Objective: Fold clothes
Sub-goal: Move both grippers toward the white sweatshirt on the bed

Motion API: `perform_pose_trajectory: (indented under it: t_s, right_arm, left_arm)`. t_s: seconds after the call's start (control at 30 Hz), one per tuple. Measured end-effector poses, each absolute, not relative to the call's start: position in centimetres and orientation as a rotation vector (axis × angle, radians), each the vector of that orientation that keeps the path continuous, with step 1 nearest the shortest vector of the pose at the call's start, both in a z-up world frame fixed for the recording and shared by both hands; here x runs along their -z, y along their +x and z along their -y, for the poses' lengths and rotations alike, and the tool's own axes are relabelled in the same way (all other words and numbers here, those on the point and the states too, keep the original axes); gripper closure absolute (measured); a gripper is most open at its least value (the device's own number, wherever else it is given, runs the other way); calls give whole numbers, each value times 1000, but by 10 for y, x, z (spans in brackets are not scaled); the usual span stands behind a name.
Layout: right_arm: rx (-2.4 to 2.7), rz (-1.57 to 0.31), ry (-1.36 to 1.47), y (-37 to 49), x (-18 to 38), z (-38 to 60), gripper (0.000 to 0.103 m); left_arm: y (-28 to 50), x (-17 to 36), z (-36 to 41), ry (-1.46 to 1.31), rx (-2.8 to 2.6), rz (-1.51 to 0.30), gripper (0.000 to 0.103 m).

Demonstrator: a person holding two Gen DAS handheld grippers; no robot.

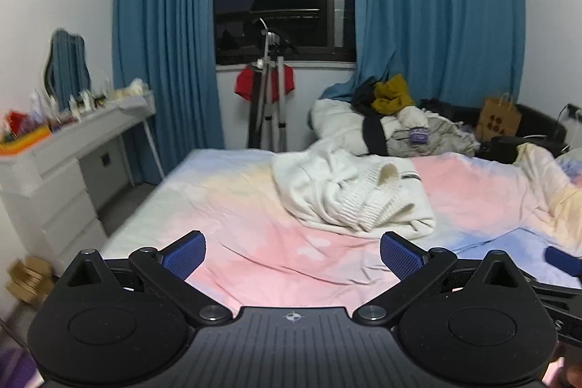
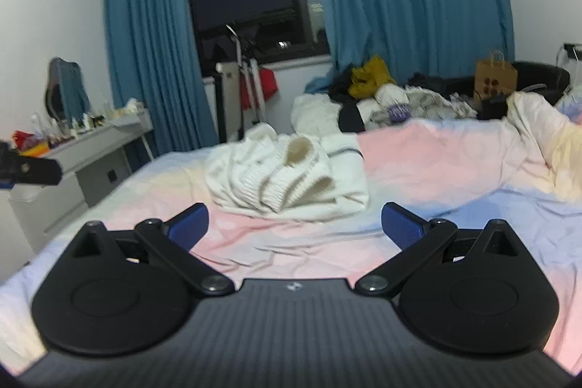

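Both claws, left gripper [image 1: 293, 255] and right gripper [image 2: 294, 226], spread wide and empty, poised short of the sweater [image 1: 349, 195], presumably to catch its hem. Sweater crumpled mid-bed [image 1: 232, 242], unfolded. Beyond it, a heap of clothes [image 1: 393, 119] below the window.

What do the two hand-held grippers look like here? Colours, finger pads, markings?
Both match. The left hand-held gripper and right hand-held gripper have matte black bodies with ribbed centre plates, two round disc housings, black linkage arms on silver pivot screws, and a small emblem at the plate's front edge. The fingers carry textured blue pads. No cables or sleeves visible.
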State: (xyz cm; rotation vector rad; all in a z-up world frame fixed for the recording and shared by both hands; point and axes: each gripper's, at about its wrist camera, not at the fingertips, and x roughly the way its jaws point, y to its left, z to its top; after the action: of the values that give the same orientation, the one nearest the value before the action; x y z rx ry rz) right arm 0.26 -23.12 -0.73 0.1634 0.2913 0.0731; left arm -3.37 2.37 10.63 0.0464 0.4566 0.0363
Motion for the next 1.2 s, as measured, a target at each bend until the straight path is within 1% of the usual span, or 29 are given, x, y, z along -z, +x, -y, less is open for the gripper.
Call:
perform_pose_trajectory:
  t_s: [0.13,0.23,0.37,0.5,0.6,0.77,0.9,0.97,1.03,1.1,1.2]
  right_arm:
    - [-87,-284,169,-14,-21,234,0]
    - [-106,-281,181,-22,-40,238,0]
    - [-131,-293,151,-34,-64,241,0]
    - [-147,-305,166,-41,-86,247,0]
    - [-146,-318,185,-38,-104,251,0]
    - [-100,-350,228,-22,-129,260,0]
    - [-7,-412,305,7,-130,271,0]
    - [43,-441,344,23,-127,276,0]
    - [55,-445,398,33,-120,279,0]
    - [71,-425,436,42,-107,281,0]
    - [82,-409,434,66,-72,282,0]
  left_arm:
    - [-49,-146,-28,24,-81,-435,0]
    - [-65,-164,-29,-6,-84,-433,0]
    - [-87,-176,-23,-3,-44,-430,0]
    - [-93,-186,-9,35,-31,-430,0]
    - [-86,-196,4,65,-22,-438,1]
    - [-51,-213,23,45,18,-439,1]
    - [-1,-204,35,32,62,-433,2]
    - [28,-188,35,6,82,-444,2]
    - [58,-169,36,-13,103,-457,4]
    - [89,-148,40,-17,124,-470,5]
    - [137,-112,49,-10,167,-470,5]
